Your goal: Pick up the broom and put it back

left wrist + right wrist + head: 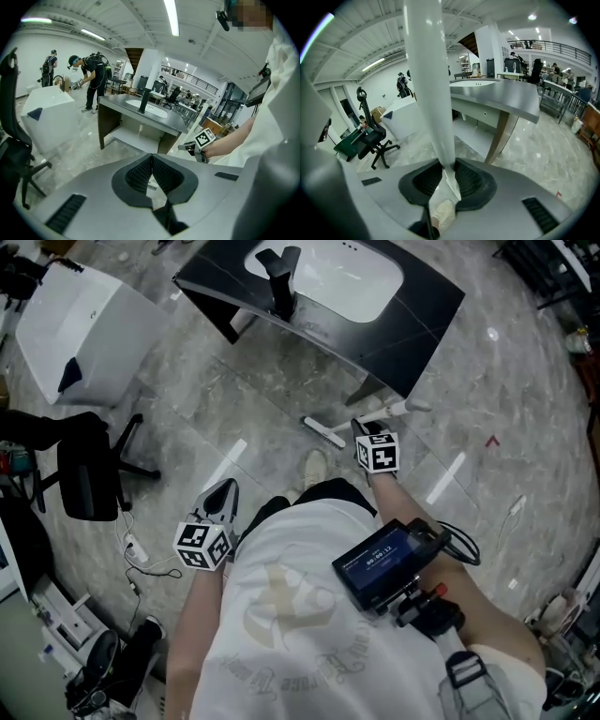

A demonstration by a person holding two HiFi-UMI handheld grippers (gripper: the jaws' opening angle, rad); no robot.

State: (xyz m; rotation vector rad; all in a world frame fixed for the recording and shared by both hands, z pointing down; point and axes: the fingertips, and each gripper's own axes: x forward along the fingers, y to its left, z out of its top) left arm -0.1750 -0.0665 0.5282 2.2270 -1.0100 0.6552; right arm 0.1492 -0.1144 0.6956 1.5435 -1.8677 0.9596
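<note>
Currently the broom (pixel 429 84) is in my right gripper (pixel 449 168): its white handle rises out of the jaws, which are closed on it low down, and fills the middle of the right gripper view. From the head view I see that gripper (pixel 364 427) low in front of me. A short white bar (pixel 323 433), which I take for the broom head, is by the floor just beside it, and another white length (pixel 403 407) pokes out toward the leg of the black desk (pixel 431 306). My shoe (pixel 314 465) is near the bar.

My left gripper (pixel 151 161) hangs at my other side with its jaws together and nothing between them, well apart from the broom.

Beyond the broom, the desk carries a white basin (pixel 328 277) and a black faucet (pixel 279 282). A black office chair (pixel 89 470) and a white cabinet (pixel 80 329) stand off to my left.

My worries from here:
- One pair of jaws on a long smooth handle is a weak hold. The handle could pivot or slide through the pads if I swing it quickly.
- The broom is close under the desk edge, so lifting it carelessly could knock the handle against the top or the leg.
- The head could catch my shoe.
- I see no holder or stand, so I cannot judge where "back" is.
</note>
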